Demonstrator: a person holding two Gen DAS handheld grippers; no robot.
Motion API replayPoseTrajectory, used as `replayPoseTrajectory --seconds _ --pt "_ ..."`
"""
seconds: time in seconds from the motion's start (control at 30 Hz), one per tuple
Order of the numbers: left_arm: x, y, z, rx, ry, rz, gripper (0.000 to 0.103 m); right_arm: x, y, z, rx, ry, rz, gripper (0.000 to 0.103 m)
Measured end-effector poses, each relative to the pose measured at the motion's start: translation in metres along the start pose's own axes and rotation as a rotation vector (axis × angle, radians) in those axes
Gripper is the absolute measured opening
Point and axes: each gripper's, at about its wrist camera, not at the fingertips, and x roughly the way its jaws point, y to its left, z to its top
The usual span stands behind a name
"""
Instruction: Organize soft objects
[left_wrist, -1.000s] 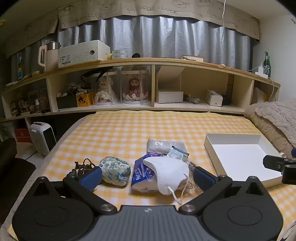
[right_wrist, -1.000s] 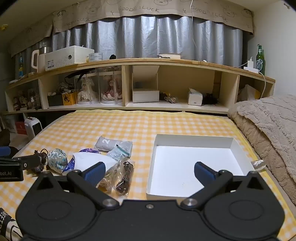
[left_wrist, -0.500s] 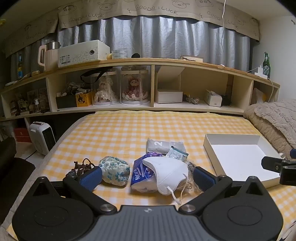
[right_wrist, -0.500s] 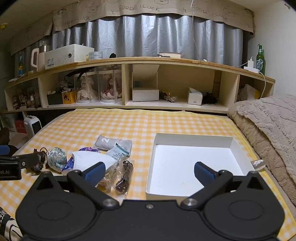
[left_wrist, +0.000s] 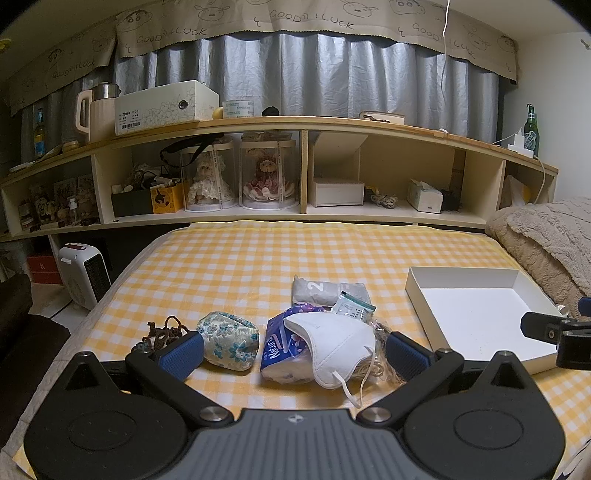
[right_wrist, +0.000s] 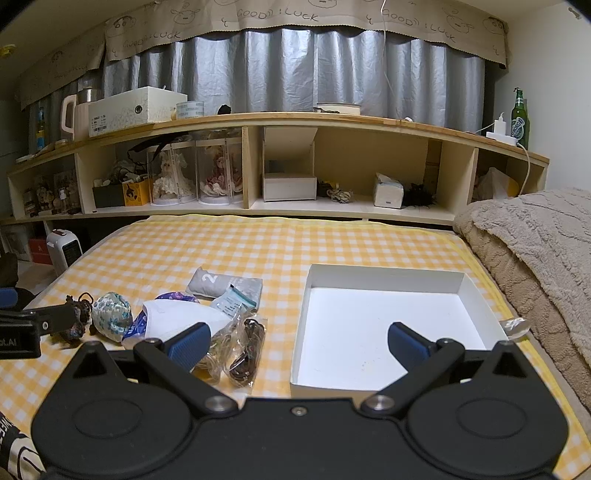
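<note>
Both grippers, left (left_wrist: 291, 349) and right (right_wrist: 297, 341), spread wide, holding nothing. Mask (left_wrist: 332, 341) lies atop tissue pack (left_wrist: 280, 349) on bed, left of empty box (right_wrist: 384, 325). Judged light, floppy, slides easily; pinch its folded centre ridge, not the straps.

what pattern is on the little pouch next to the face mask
Pale fabric with a blue-teal flower print on the pouch, left of the white mask. Clearest in the left wrist view.

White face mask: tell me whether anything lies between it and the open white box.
The white face mask lies atop the pile. Between it and the white box only the clear plastic bags lie low on the checked sheet; lifted over them, nothing visible blocks the way.
</note>
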Motion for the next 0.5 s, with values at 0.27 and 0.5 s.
replayPoseTrajectory --seconds 0.27,0.5 --pt "0.0 0.0 0.0 0.0 0.0 -0.001 0.103 0.0004 0.0001 -0.0008 0.0 0.001 -0.001 0.103" --pt "-0.0001 0.0 0.0 0.0 -0.001 -0.001 0.103 0.0008 0.0001 -0.0014 -0.001 0.002 -0.001 0.103"
